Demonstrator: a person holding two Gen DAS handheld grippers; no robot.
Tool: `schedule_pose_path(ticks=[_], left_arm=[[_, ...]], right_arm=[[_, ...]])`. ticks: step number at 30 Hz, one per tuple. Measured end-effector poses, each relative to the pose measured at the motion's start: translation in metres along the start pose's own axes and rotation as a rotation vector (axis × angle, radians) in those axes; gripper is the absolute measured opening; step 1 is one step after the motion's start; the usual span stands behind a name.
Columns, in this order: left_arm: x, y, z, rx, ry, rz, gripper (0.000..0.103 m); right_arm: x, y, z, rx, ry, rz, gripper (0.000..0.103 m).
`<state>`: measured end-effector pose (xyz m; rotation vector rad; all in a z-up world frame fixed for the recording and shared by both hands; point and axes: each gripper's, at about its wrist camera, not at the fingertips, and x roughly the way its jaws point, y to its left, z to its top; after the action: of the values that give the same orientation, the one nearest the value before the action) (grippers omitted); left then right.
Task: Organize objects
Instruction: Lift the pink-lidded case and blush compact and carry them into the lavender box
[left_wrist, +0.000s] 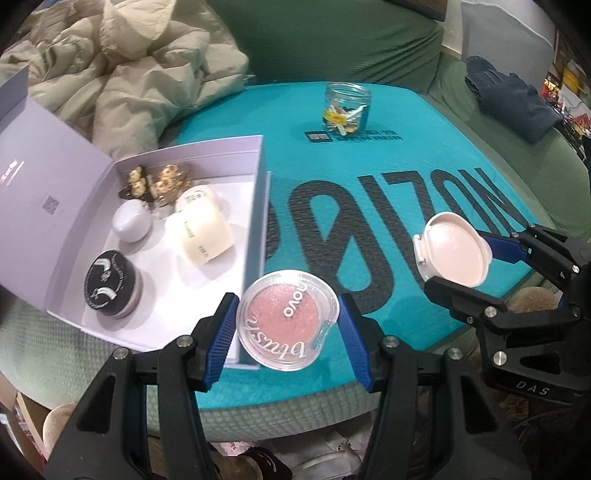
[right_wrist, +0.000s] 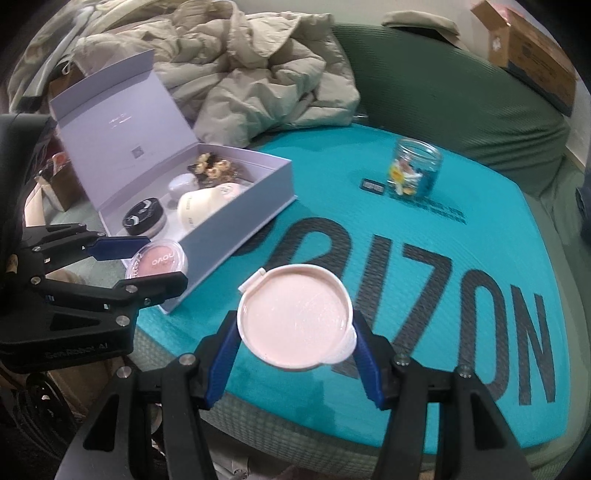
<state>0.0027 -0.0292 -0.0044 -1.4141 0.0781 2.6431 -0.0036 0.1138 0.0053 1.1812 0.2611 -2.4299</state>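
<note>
A teal foam mat (left_wrist: 406, 155), printed with large dark letters ending "IZON", carries a lavender cardboard box with its hinged lid open (left_wrist: 255, 206), already holding jars and hair clips. Left claw (left_wrist: 288, 325) is clenched on a round clear-lidded pink compact (left_wrist: 287, 320) marked "blush" and "novo", held just beside the box's near corner; right claw (right_wrist: 295, 325) grips a plain round pale-pink compact (right_wrist: 295, 319) above the mat. Judged step: carrying both toward the box; next, lower each into a free space.

Black left gripper (left_wrist: 288, 332), right gripper (right_wrist: 295, 341), blue ribbed jaws, silver screws
</note>
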Motion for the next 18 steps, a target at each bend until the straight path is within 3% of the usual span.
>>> schedule_pose_path(ticks=[18], left_arm=[[-0.016, 0.054, -0.016, -0.085, 0.003, 0.074, 0.053]], right_arm=[[0.015, 0.059, 0.028, -0.135, 0.003, 0.093, 0.059]])
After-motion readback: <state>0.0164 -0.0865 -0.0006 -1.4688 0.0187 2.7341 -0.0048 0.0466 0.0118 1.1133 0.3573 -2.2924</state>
